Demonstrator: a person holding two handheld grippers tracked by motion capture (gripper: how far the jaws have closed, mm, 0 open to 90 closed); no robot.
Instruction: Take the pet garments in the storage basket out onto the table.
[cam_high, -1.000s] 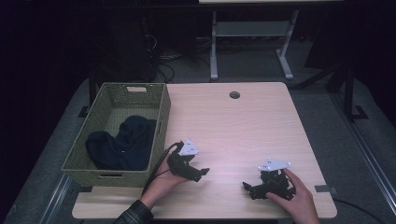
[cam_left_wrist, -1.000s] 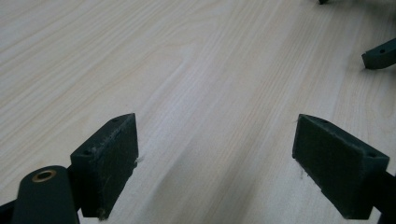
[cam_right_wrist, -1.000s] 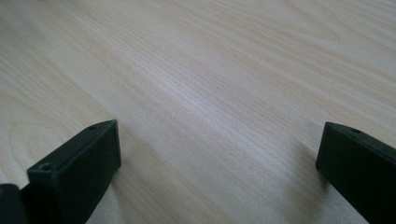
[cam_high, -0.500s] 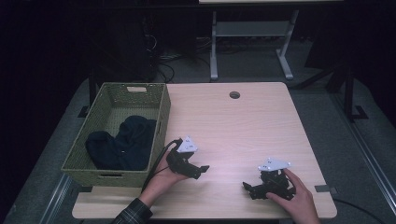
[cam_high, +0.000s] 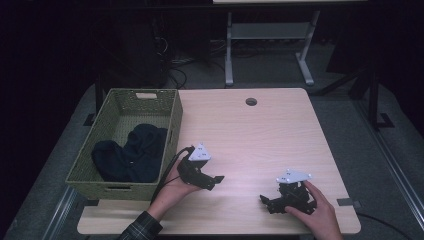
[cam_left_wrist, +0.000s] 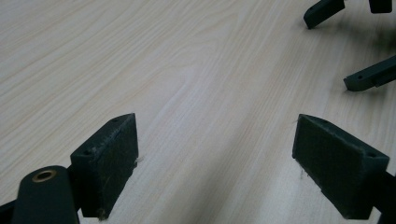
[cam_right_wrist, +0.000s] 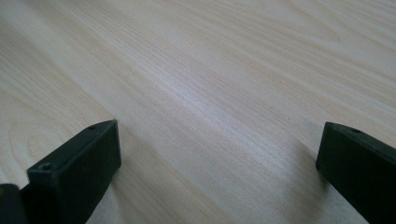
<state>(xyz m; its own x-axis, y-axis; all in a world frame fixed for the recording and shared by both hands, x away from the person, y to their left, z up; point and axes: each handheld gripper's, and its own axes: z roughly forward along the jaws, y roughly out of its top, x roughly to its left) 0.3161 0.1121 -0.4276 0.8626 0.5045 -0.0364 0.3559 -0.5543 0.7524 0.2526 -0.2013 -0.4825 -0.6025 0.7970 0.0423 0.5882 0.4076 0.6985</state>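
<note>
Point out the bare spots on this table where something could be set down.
Bare wood runs from the basket across to the table's right edge, around the cable hole. The near edge is crowded: left hand-held gripper beside the basket, right hand-held gripper, narrow gap between.

Both tongs (cam_high: 216, 181) (cam_high: 264, 202) wide apart, low

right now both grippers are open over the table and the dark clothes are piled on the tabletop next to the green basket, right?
Not quite. The left gripper and right gripper are open over the table, but the dark clothes lie inside the green basket, not on the tabletop. The high view shows it.
</note>
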